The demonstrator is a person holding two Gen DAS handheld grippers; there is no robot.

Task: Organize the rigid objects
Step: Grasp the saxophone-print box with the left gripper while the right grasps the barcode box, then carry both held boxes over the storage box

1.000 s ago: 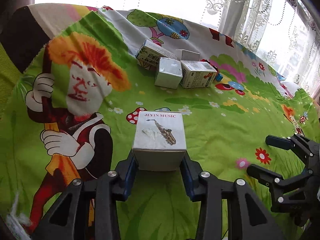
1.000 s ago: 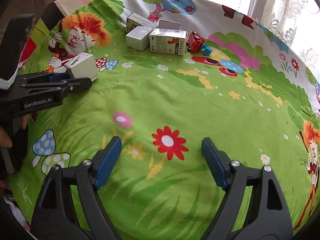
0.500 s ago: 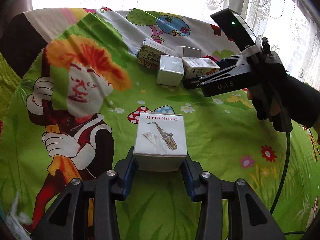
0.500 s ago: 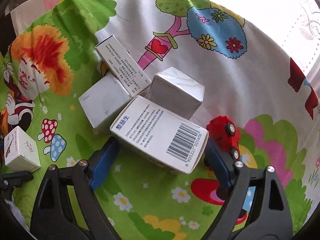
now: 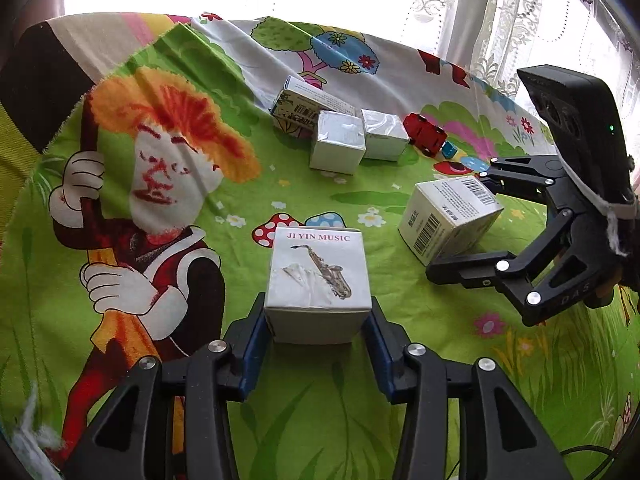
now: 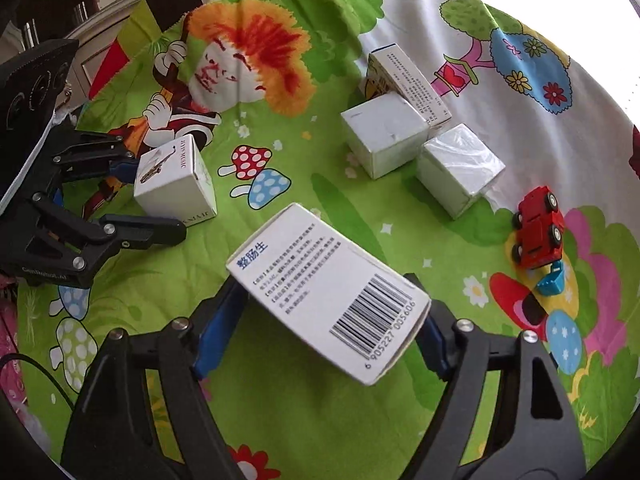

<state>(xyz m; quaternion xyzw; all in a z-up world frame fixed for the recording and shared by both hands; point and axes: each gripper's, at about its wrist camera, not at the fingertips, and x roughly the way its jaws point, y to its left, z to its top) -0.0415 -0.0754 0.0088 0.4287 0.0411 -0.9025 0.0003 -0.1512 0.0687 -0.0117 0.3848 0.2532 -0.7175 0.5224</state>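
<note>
Two boxes are out of the cluster: the left tongs (image 5: 318,330), easing apart, flank the saxophone box (image 5: 318,276); the right tongs (image 6: 320,330) clench the medicine box (image 6: 328,292). Three boxes (image 6: 384,136) and a toy car (image 6: 538,228) wait.

Home interior, likely a living room or bedroom, lace curtains (image 5: 500,20) over a bright window along the frame top, children's cartoon-print cloth (image 5: 180,184) as work surface, pale carved furniture (image 6: 100,8) at upper left of right view

Five boxes total: music box (image 5: 318,276), barcode box (image 6: 328,292), two plain white cubes (image 6: 382,134), one printed carton (image 6: 408,80). One red toy car (image 6: 538,230), one little blue piece (image 6: 552,282).
</note>
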